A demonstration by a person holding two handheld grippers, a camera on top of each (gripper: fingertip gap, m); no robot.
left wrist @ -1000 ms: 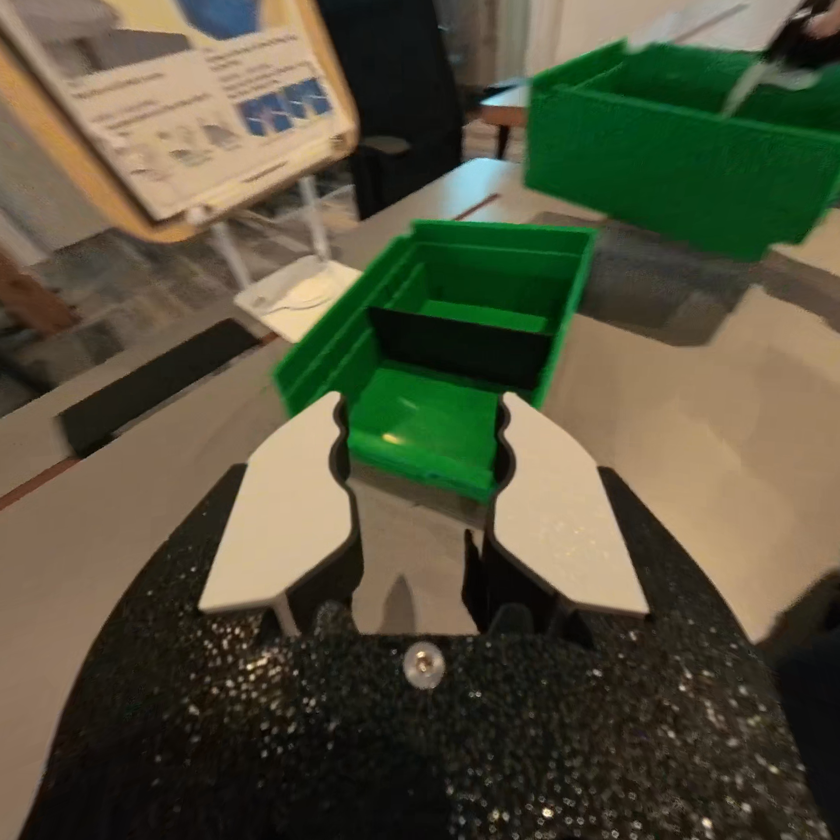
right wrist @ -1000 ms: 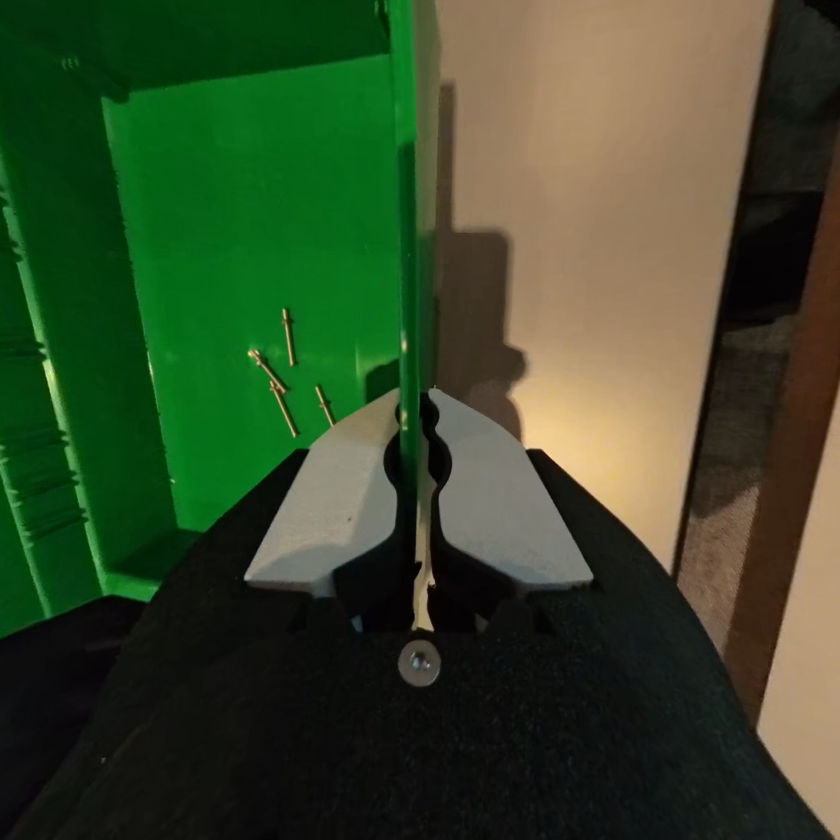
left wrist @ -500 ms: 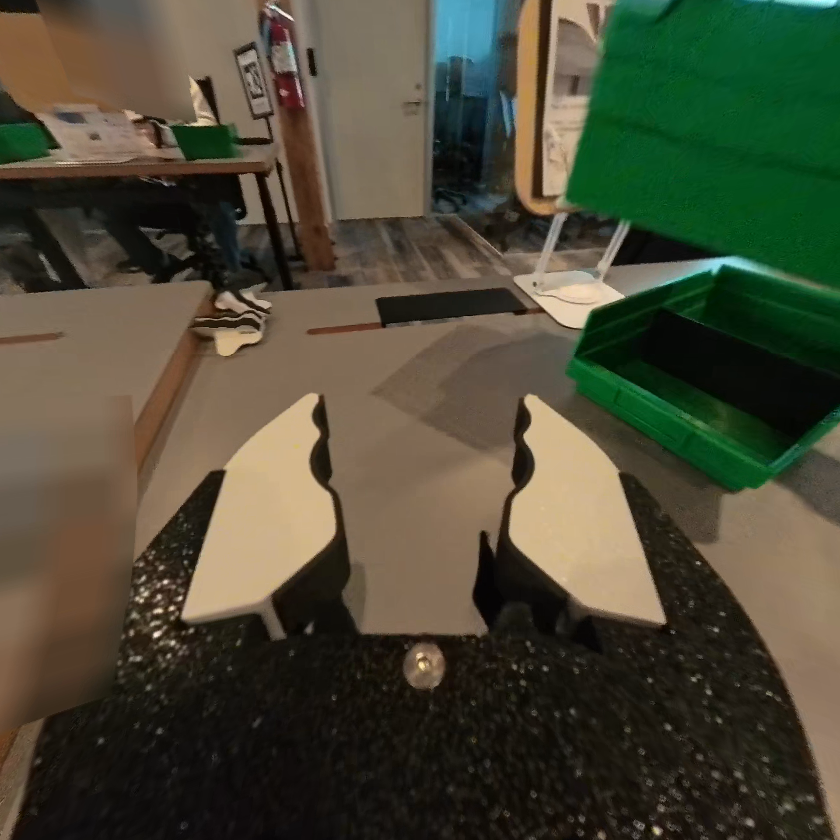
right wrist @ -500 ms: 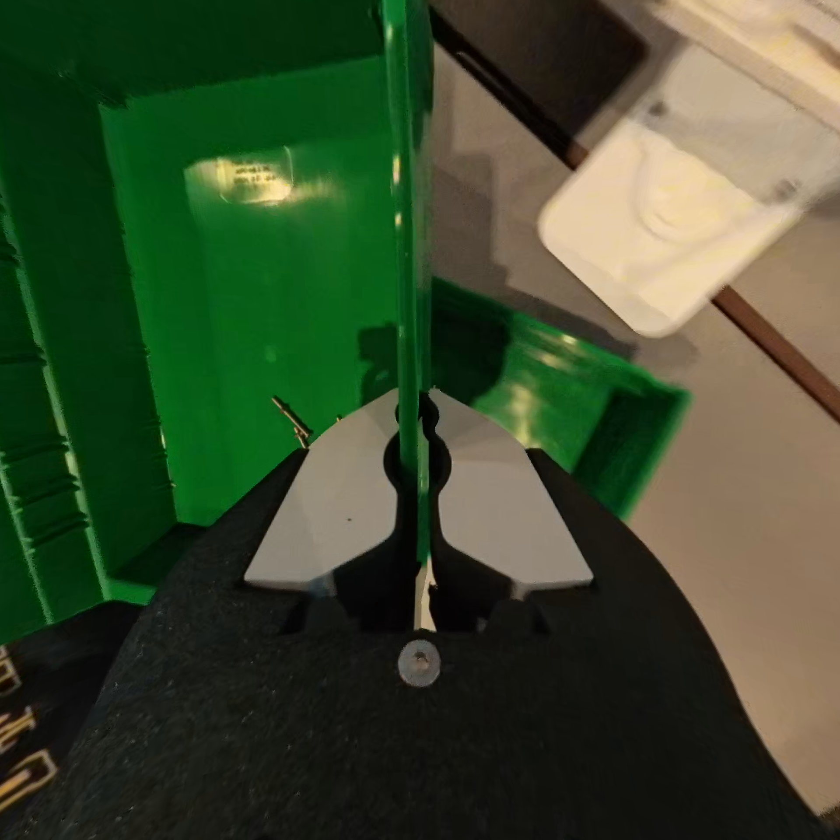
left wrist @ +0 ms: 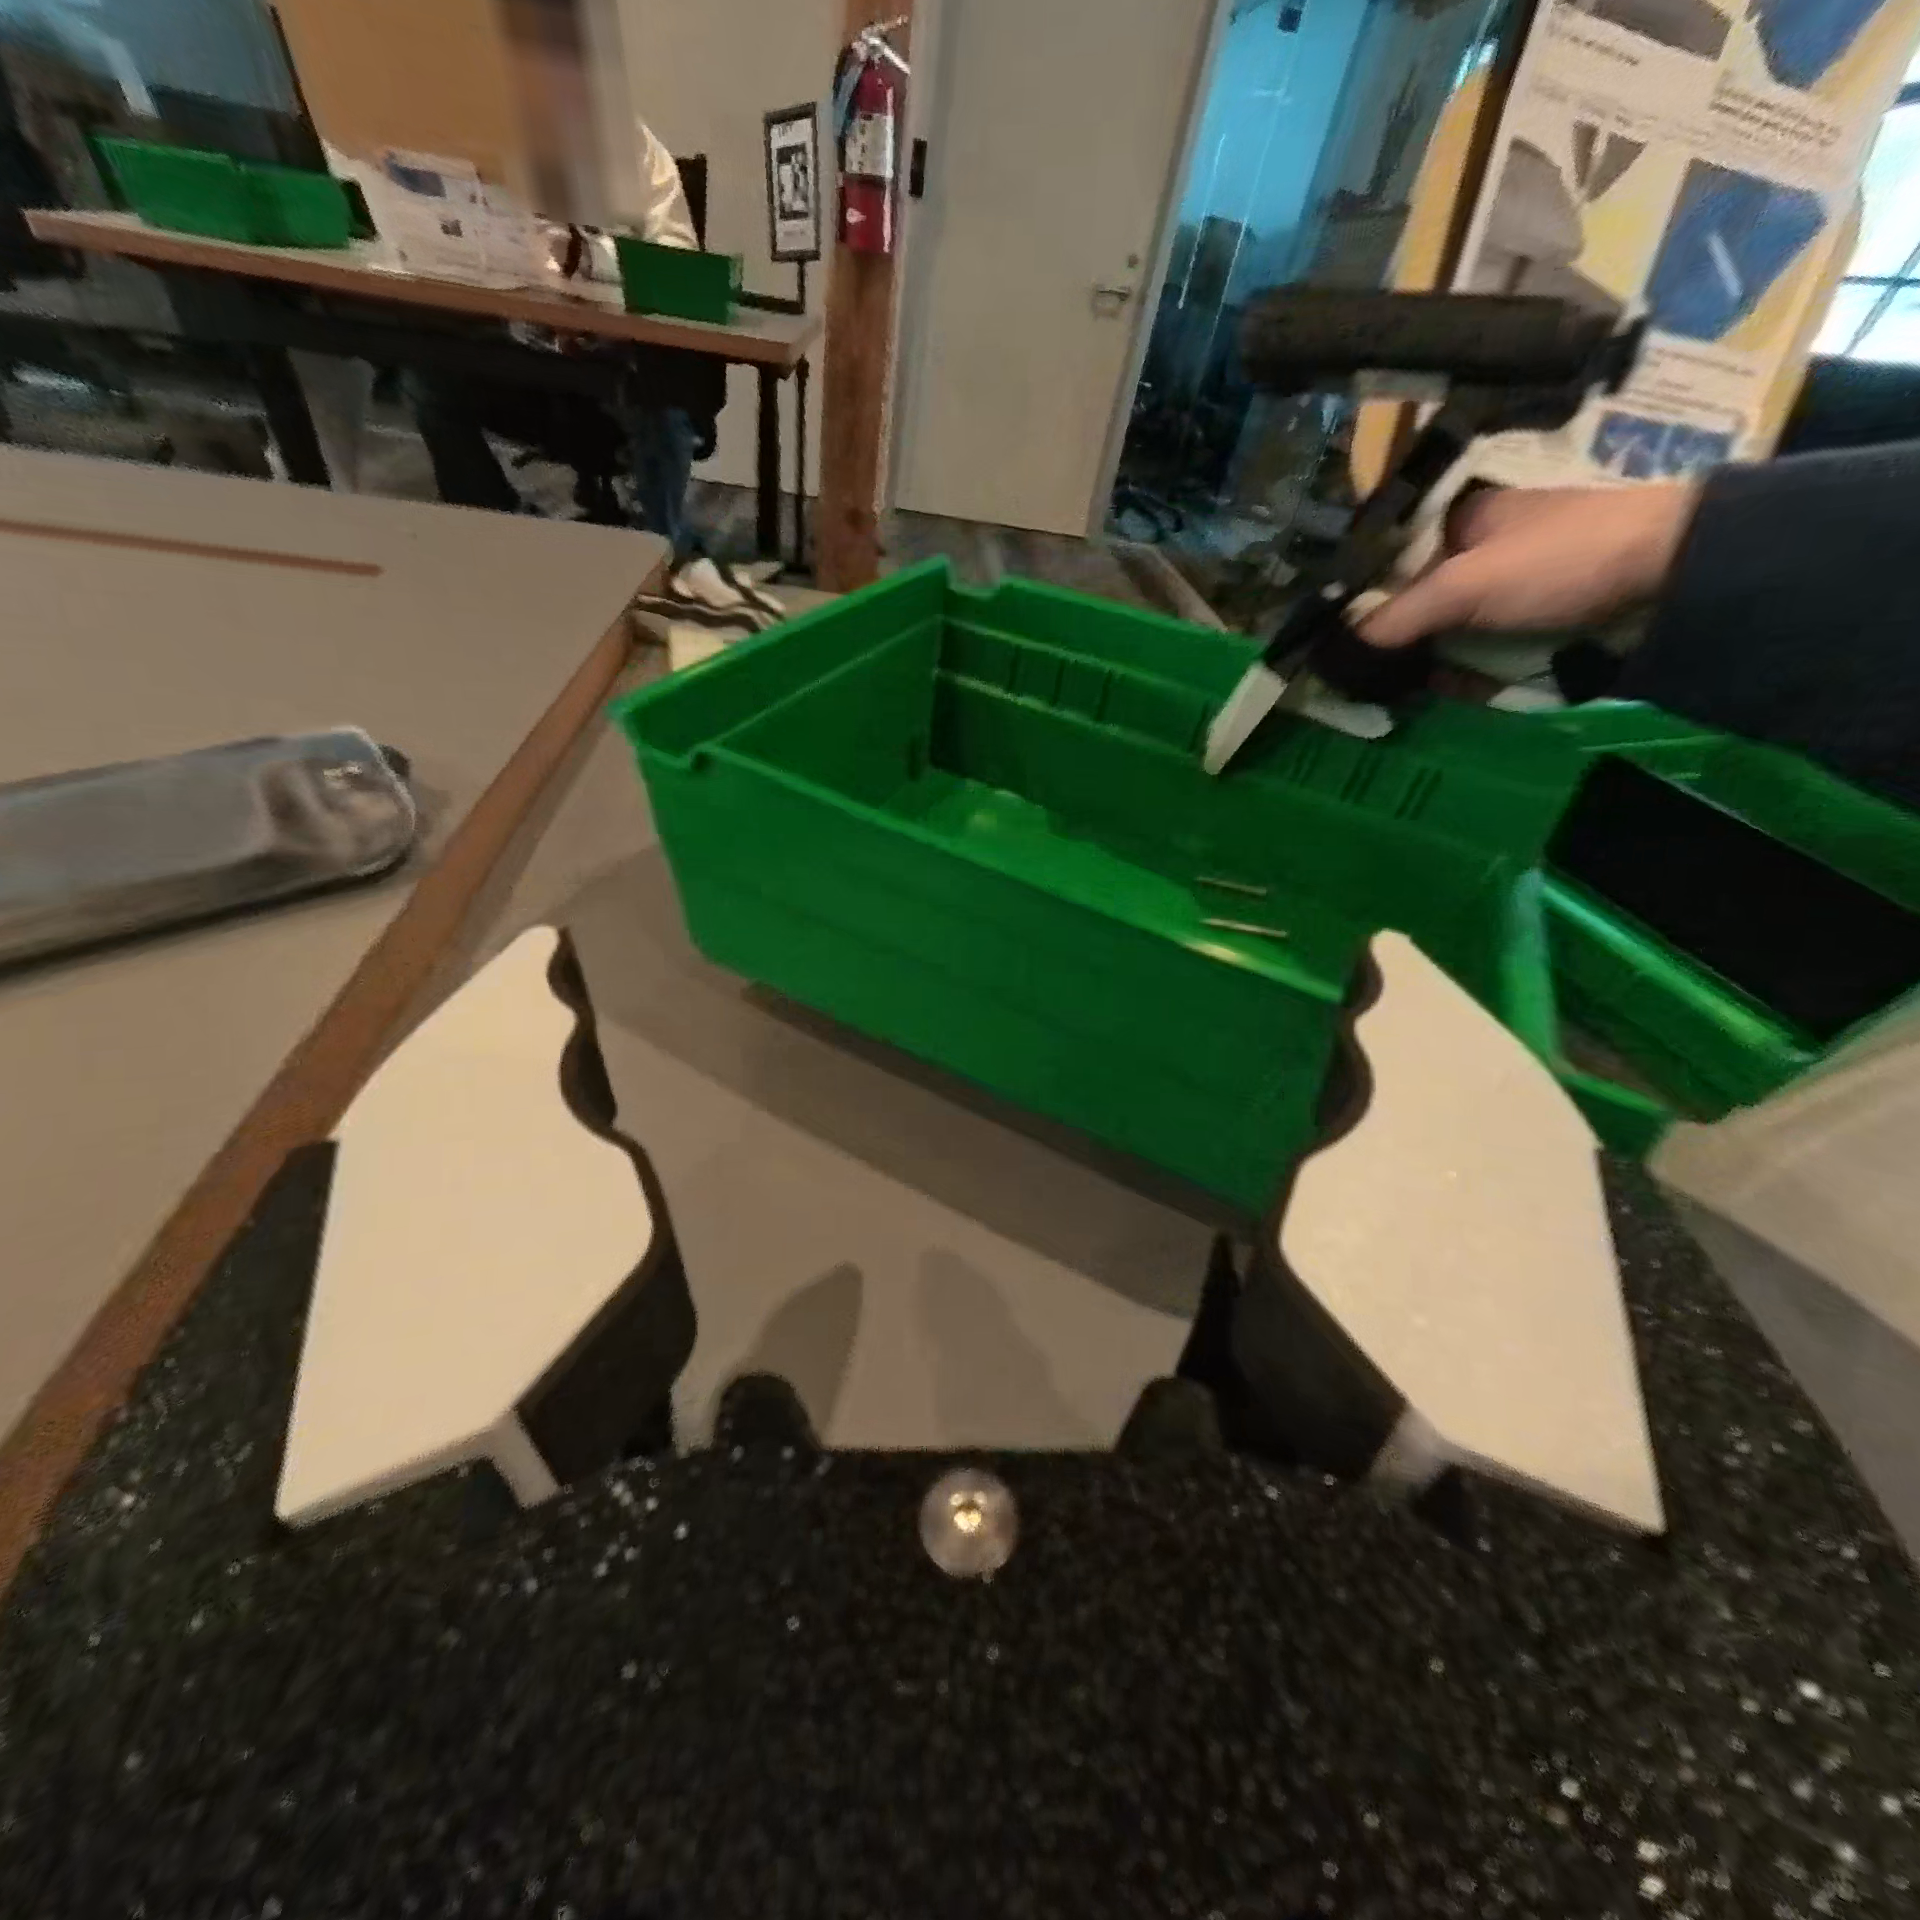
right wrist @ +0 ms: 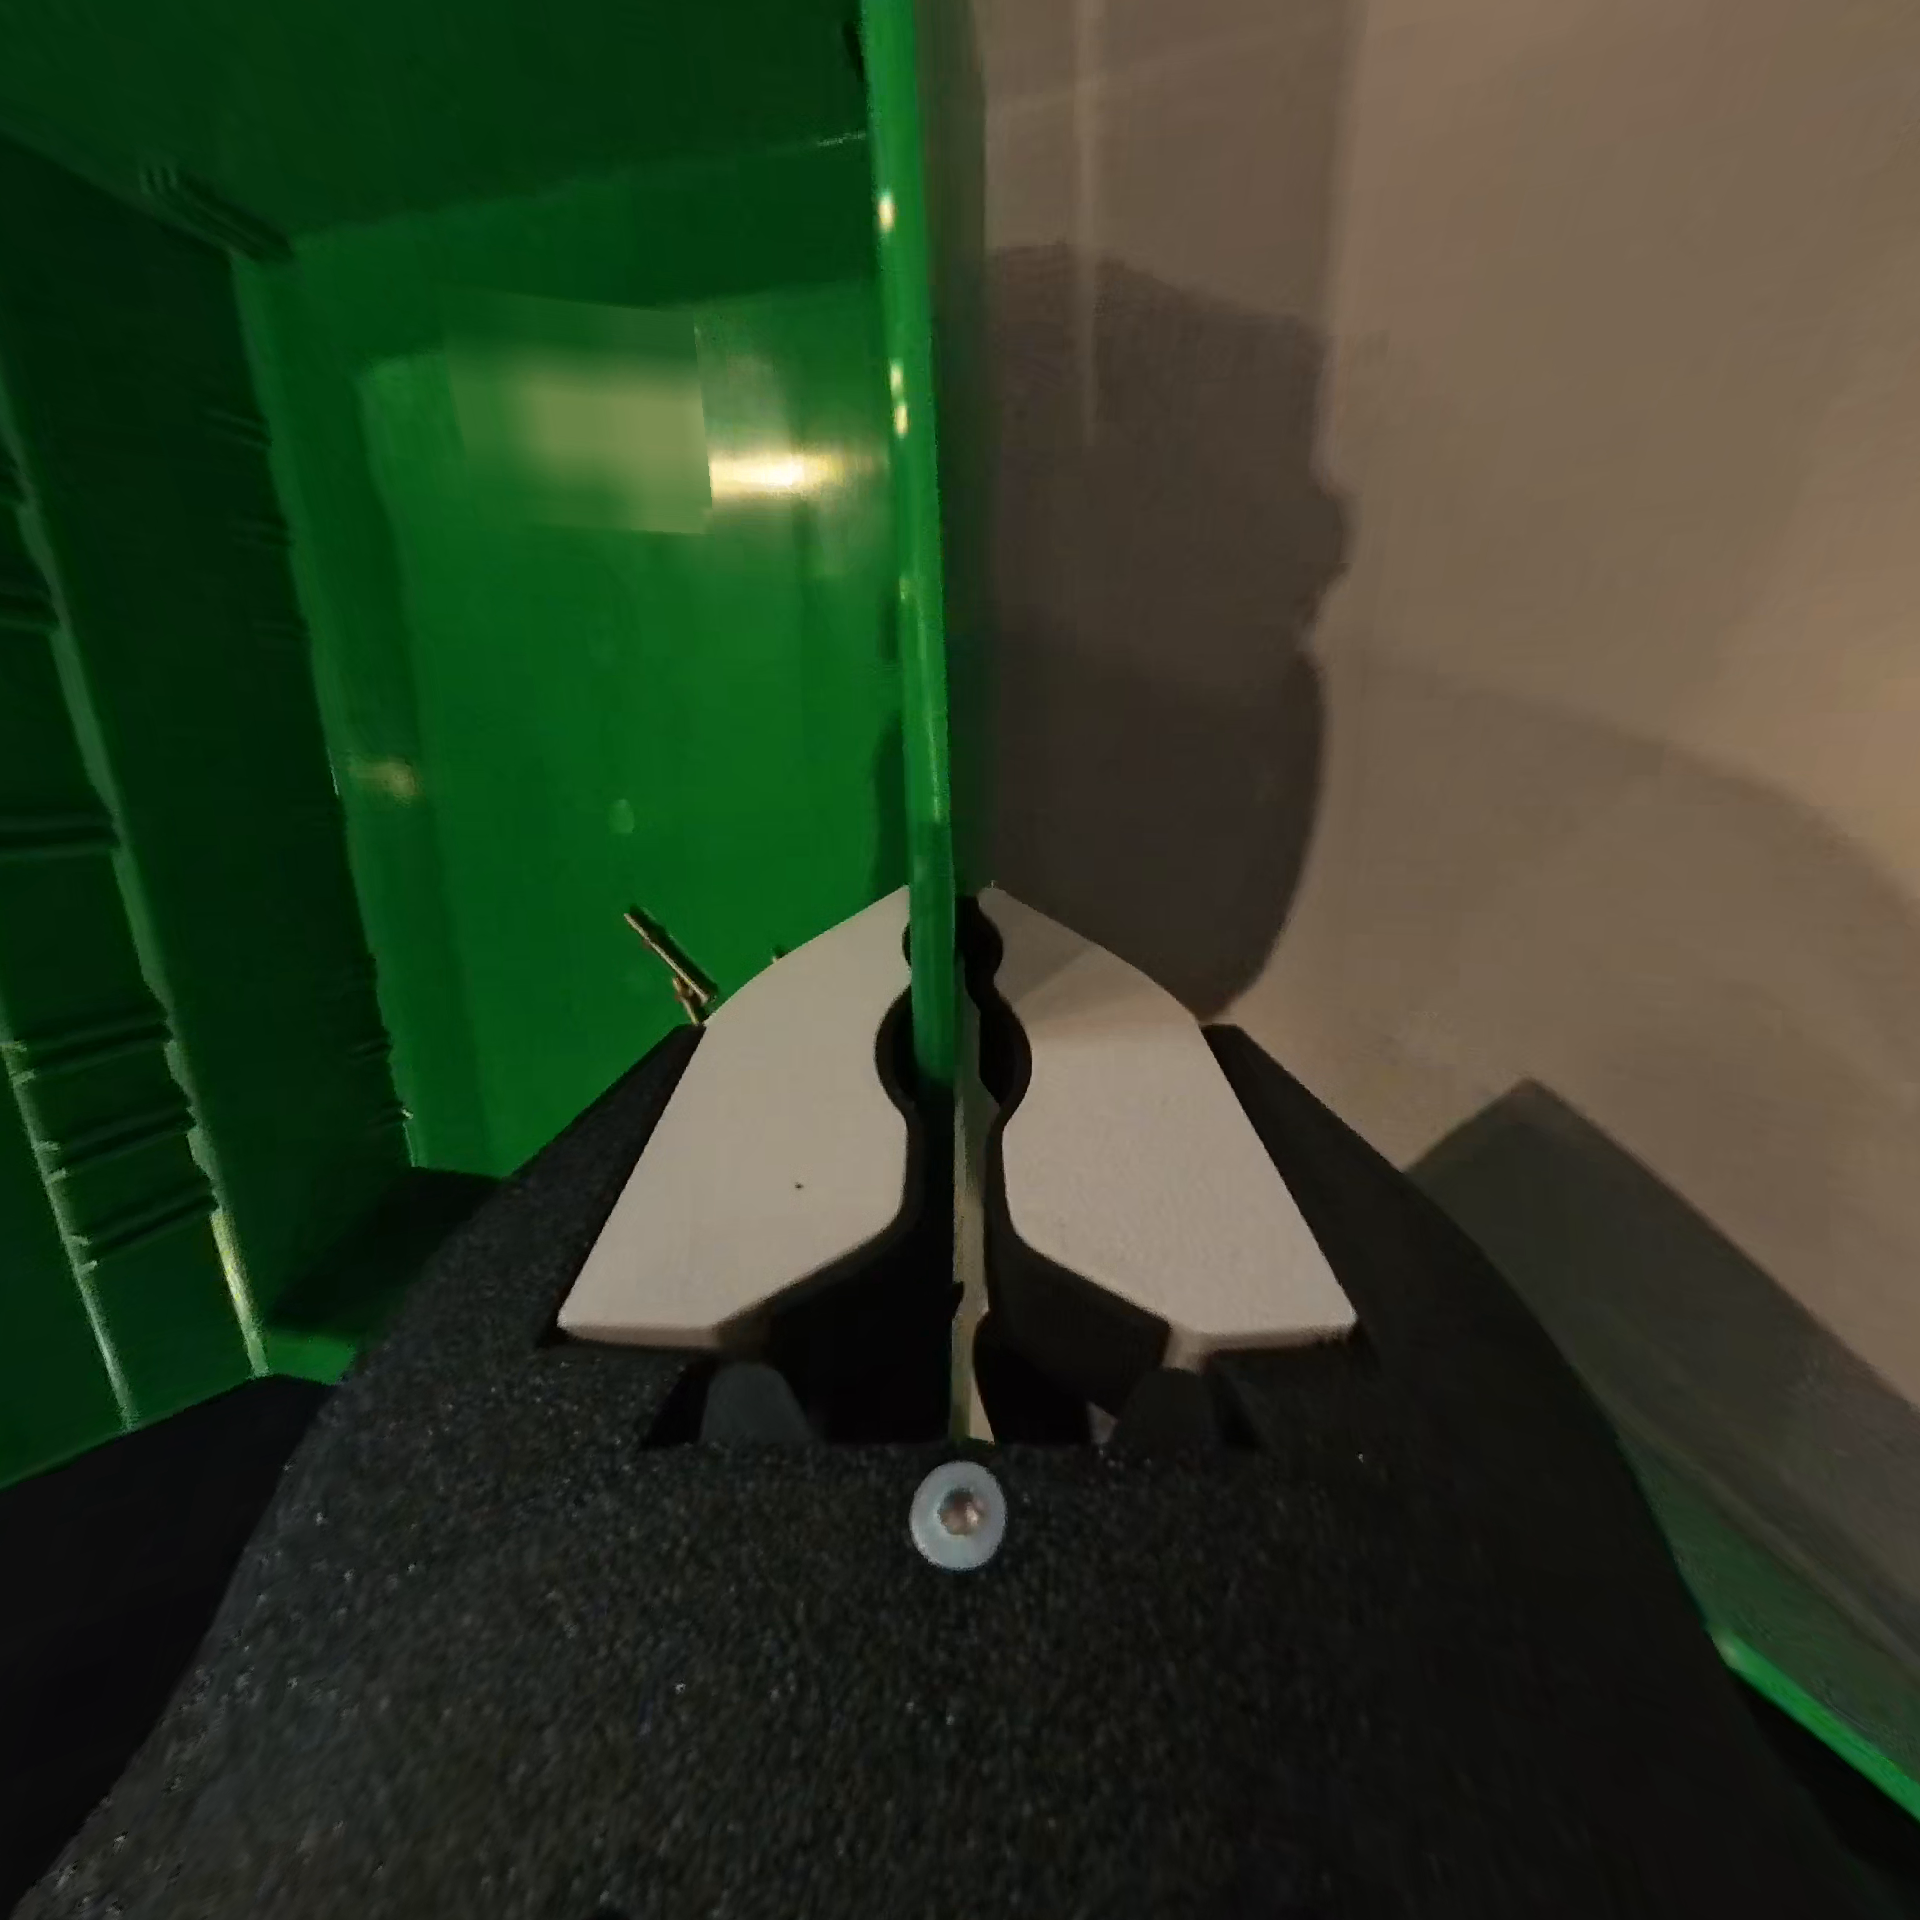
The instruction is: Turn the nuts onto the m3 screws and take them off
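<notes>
Two green bins share our grey table [left wrist: 156,1039]. Our right gripper [right wrist: 951,914] has its jaws clamped on the side wall of the nearer green bin [left wrist: 987,935], with both pale pads pressed against the thin plastic rim; from the left wrist view we see its white fingertips [left wrist: 1242,717] biting the far wall, with a hand [left wrist: 1507,592] on the handle behind. Our left gripper [left wrist: 961,977] stands wide apart and holds nothing, its two pale fingers [left wrist: 478,1195] reaching toward the near wall of that same bin without touching it.

On the bin's floor lie a few thin brass-coloured screws [left wrist: 1236,904], close to its right-hand corner; from the right wrist view we catch one of them [right wrist: 670,961] just beside the gripper's left finger. We cannot tell whether any nuts are on them.

A second green bin [left wrist: 1662,997] with a black divider [left wrist: 1745,925] sits just to the right, and a dark flat pouch [left wrist: 187,831] rests on the table at left.
</notes>
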